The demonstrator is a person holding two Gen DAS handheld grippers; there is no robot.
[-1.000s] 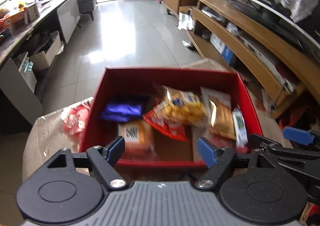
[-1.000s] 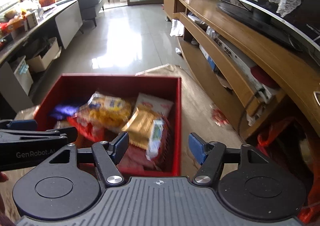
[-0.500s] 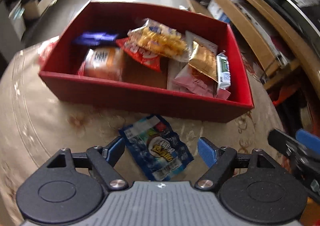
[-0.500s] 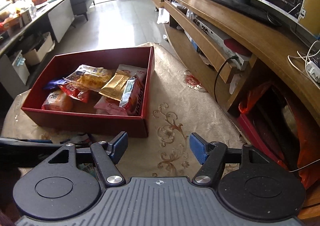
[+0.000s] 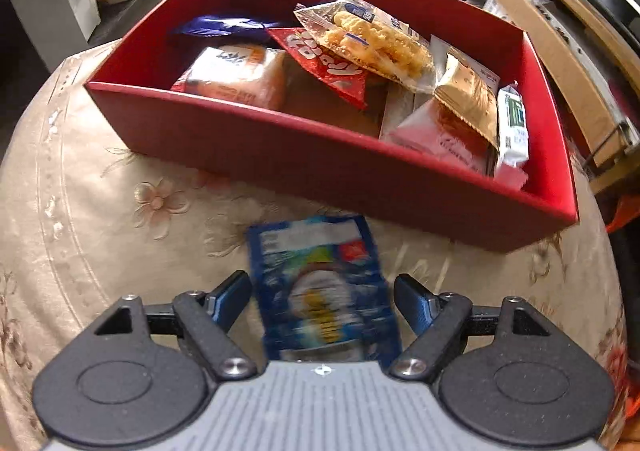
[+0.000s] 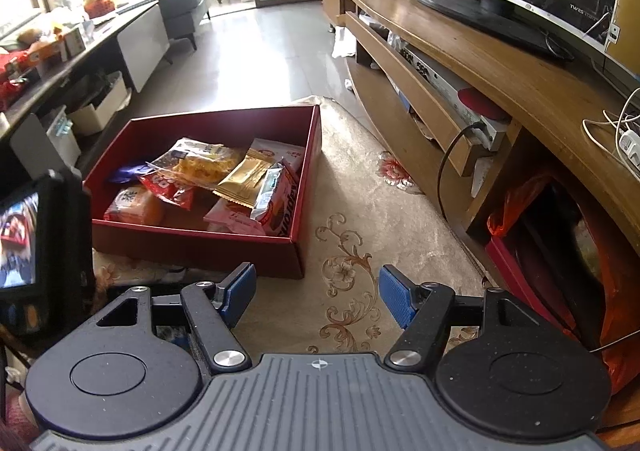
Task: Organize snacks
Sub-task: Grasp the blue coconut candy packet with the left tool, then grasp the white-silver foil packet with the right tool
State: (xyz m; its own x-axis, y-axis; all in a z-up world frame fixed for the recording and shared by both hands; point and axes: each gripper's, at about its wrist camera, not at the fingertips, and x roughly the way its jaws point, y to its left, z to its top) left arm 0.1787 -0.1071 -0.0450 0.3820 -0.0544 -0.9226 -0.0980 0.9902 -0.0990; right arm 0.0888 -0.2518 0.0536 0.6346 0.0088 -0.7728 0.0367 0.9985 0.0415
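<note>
Step in hand: picking up the last loose snack. Left gripper (image 5: 322,297) jaws closing, blue packet (image 5: 322,283) lying flat between them on the cloth, pads not yet touching (right gripper (image 6: 318,297) spread, empty). Next: pinch, lift over the red box (image 5: 340,167) wall just beyond.

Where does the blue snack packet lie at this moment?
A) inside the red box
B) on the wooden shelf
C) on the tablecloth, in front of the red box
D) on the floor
C: the blue snack packet lies flat on the tablecloth, outside the near wall of the red box, between the fingers of the left gripper.
</note>
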